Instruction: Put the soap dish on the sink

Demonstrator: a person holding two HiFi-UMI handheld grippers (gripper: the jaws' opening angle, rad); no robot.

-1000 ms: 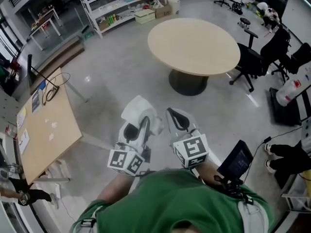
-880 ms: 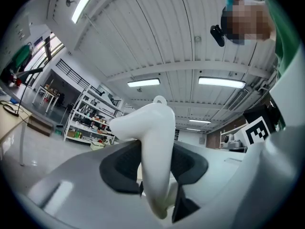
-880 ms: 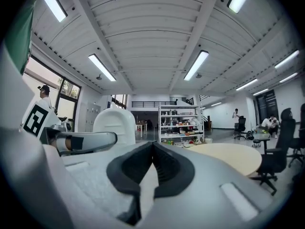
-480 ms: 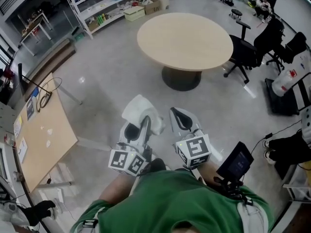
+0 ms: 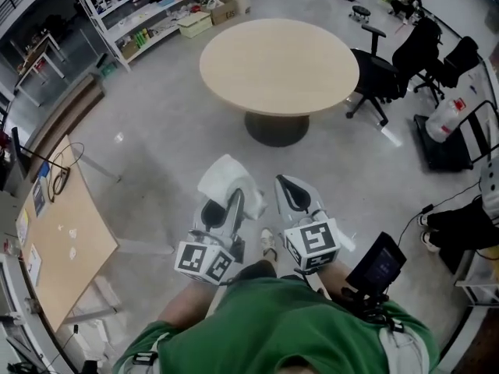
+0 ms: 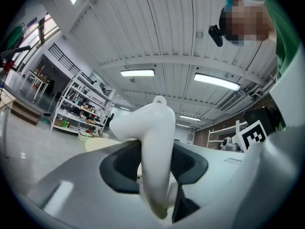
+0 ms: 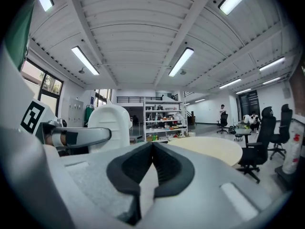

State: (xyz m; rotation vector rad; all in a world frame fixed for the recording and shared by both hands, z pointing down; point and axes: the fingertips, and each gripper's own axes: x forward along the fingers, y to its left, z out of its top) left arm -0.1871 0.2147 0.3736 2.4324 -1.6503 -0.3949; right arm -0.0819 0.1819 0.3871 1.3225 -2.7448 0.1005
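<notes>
Soap dish (image 5: pixel 224 179), white: lower centre of the head view, clamped edge-on in the left gripper (image 5: pixel 226 202), above grey floor (image 5: pixel 164 139).
Left gripper jaws: part open, pads pressed to both sides of the dish (image 6: pixel 153 128).
Right gripper (image 5: pixel 290 193): just right of the left gripper; jaws together, nothing between them (image 7: pixel 152 149).
Round table (image 5: pixel 279 67): upper centre.
Shelving (image 5: pixel 148 10): upper left.

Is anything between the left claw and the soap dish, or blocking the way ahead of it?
Nothing between them: the left claw is shut on the white soap dish. No sink shows in any view; a round table stands ahead.
</notes>
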